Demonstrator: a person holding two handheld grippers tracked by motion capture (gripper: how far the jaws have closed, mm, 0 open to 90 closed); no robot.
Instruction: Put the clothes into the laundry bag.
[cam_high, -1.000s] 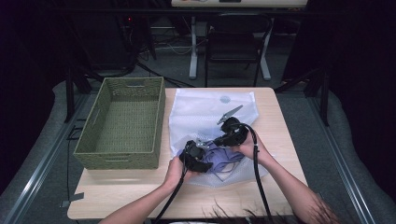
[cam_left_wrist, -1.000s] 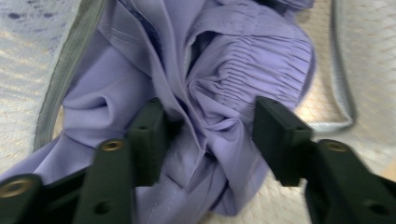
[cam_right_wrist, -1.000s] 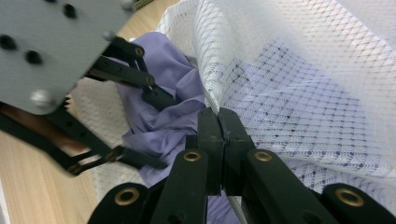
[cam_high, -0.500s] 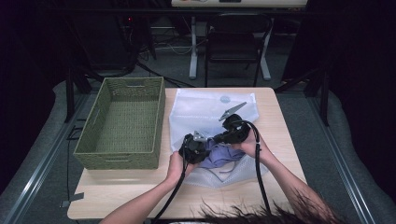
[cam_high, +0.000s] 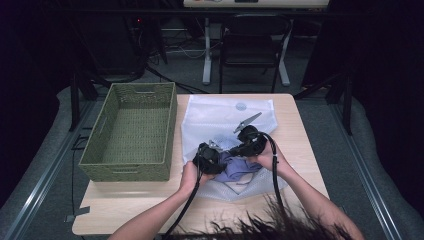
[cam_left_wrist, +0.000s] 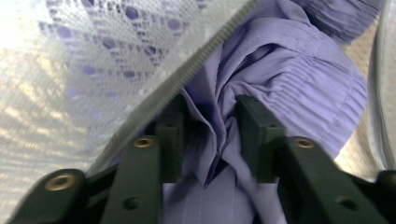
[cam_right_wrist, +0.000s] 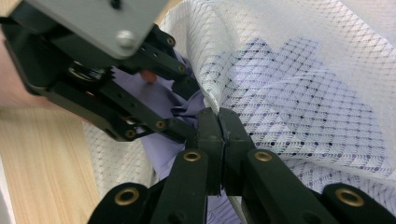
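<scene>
Here your two grippers meet over the white mesh laundry bag (cam_high: 225, 117) that lies flat on the wooden table (cam_high: 300, 145), just right of the green woven basket (cam_high: 127, 132).

Your right gripper (cam_right_wrist: 218, 122) has its jaws pressed fully together on the edge of the mesh bag, at the rim of its opening; in the right gripper view the netting rises from the pinched spot and drapes off to the right, with purple showing through it.

Your left gripper (cam_left_wrist: 208, 121) stands partway wide, and its jaws have just been opening. A bunched fold of the lavender garment (cam_left_wrist: 289, 65) sits between the two black pads; the cloth fills the gap and touches both, but you cannot tell from the pictures whether they still press on it. In the left gripper view the bag's zipper (cam_left_wrist: 205, 60) runs diagonally across, just above the left jaw, with mesh beyond it.

The garment lies at the mouth of the bag, partly under the netting and partly bare on it. In the high view it shows as a purple heap (cam_high: 240, 167) between your hands, near the table's front edge.
</scene>
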